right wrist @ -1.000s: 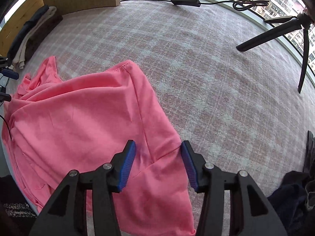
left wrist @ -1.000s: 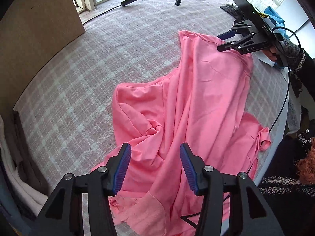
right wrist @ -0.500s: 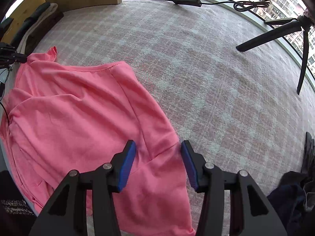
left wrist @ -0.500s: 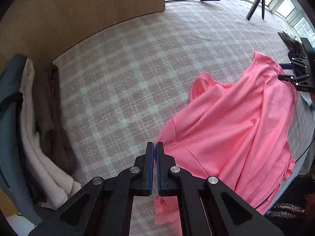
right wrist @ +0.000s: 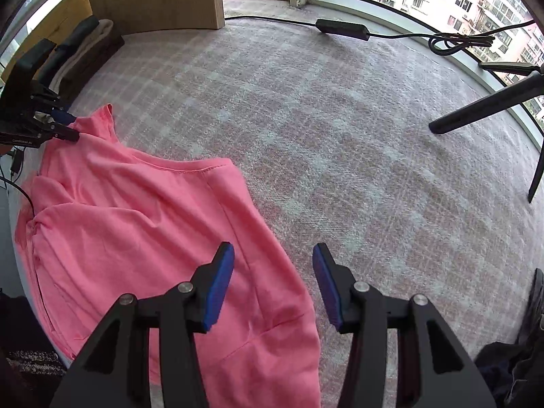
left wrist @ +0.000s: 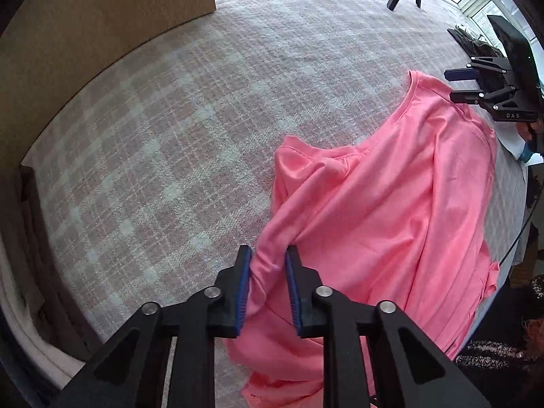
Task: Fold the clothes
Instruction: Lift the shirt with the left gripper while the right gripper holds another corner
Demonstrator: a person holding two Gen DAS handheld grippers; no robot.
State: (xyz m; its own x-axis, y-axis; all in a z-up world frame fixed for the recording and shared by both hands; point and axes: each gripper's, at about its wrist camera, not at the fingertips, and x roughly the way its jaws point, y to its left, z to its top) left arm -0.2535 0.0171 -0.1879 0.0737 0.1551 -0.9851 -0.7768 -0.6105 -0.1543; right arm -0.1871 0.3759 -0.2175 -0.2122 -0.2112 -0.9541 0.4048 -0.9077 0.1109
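Pink shirt (left wrist: 391, 210), one; left gripper (left wrist: 268, 272) pinches it, right gripper (right wrist: 273, 272) spread.

You have one pink shirt (left wrist: 391, 210), two grippers, one stack of folded clothes (right wrist: 85, 47), one power adapter (right wrist: 341, 29).

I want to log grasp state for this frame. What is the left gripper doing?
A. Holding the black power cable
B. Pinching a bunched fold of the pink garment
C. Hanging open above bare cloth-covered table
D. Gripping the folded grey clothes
B: the left gripper has a bunched ridge of the pink garment between its blue pads, jaws narrowed onto it.
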